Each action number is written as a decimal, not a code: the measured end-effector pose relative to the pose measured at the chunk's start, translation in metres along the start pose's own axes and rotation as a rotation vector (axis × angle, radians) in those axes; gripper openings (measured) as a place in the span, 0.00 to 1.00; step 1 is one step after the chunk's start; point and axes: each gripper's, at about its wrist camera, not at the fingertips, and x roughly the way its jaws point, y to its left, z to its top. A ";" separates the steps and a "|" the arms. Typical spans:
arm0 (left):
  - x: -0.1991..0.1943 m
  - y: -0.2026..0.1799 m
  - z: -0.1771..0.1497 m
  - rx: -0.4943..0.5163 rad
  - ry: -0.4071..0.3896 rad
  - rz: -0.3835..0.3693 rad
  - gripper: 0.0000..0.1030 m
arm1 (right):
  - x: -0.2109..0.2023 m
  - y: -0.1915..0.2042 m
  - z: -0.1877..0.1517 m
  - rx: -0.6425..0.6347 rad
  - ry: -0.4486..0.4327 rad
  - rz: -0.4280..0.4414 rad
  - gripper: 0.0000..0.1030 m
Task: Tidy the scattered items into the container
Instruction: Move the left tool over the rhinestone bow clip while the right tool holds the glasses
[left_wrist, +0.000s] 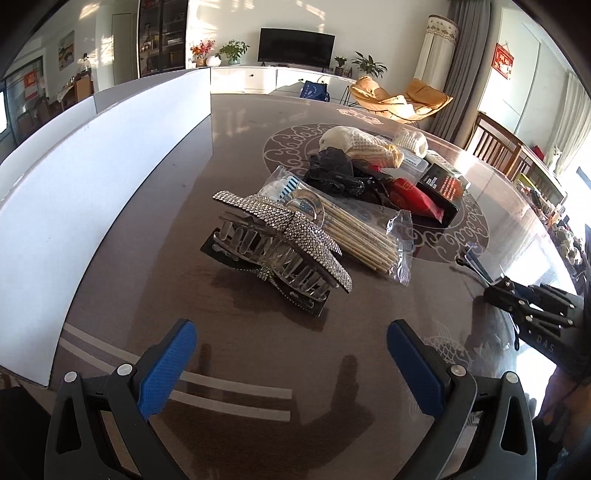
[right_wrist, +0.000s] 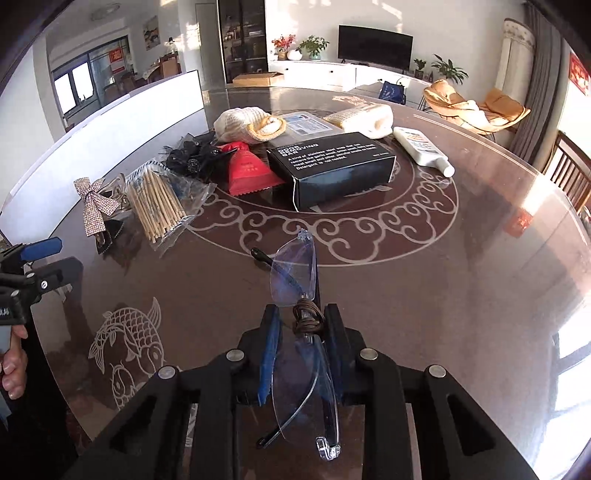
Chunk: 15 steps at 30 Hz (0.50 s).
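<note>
My right gripper (right_wrist: 303, 314) is shut on a pair of folded rimless glasses (right_wrist: 293, 269) with a brown cord wound round the bridge, held just above the table. It also shows at the right edge of the left wrist view, the right gripper (left_wrist: 495, 291) still holding the glasses (left_wrist: 476, 262). My left gripper (left_wrist: 291, 332) is open and empty, just short of a rhinestone bow hair clip (left_wrist: 280, 243). The white container wall (left_wrist: 74, 184) runs along the left. Behind the clip lies a bag of wooden sticks (left_wrist: 365, 236).
On the round glass table (right_wrist: 443, 277) sit a black box (right_wrist: 332, 166), a red sachet (right_wrist: 247, 170), a black lace piece (right_wrist: 192, 155), two knit pouches (right_wrist: 247, 125), a clear plastic case (right_wrist: 306, 123) and a white bottle (right_wrist: 423, 147). A hand (right_wrist: 13, 369) holds the left gripper (right_wrist: 55, 258).
</note>
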 end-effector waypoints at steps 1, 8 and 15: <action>0.007 -0.004 0.004 -0.006 0.011 0.023 1.00 | -0.002 0.001 -0.003 0.005 -0.015 -0.007 0.25; 0.035 0.019 0.025 -0.035 0.086 0.165 1.00 | -0.007 -0.004 -0.009 0.039 -0.025 0.022 0.26; 0.015 0.066 0.012 -0.044 0.076 0.106 1.00 | -0.003 -0.002 -0.006 0.034 -0.028 0.015 0.26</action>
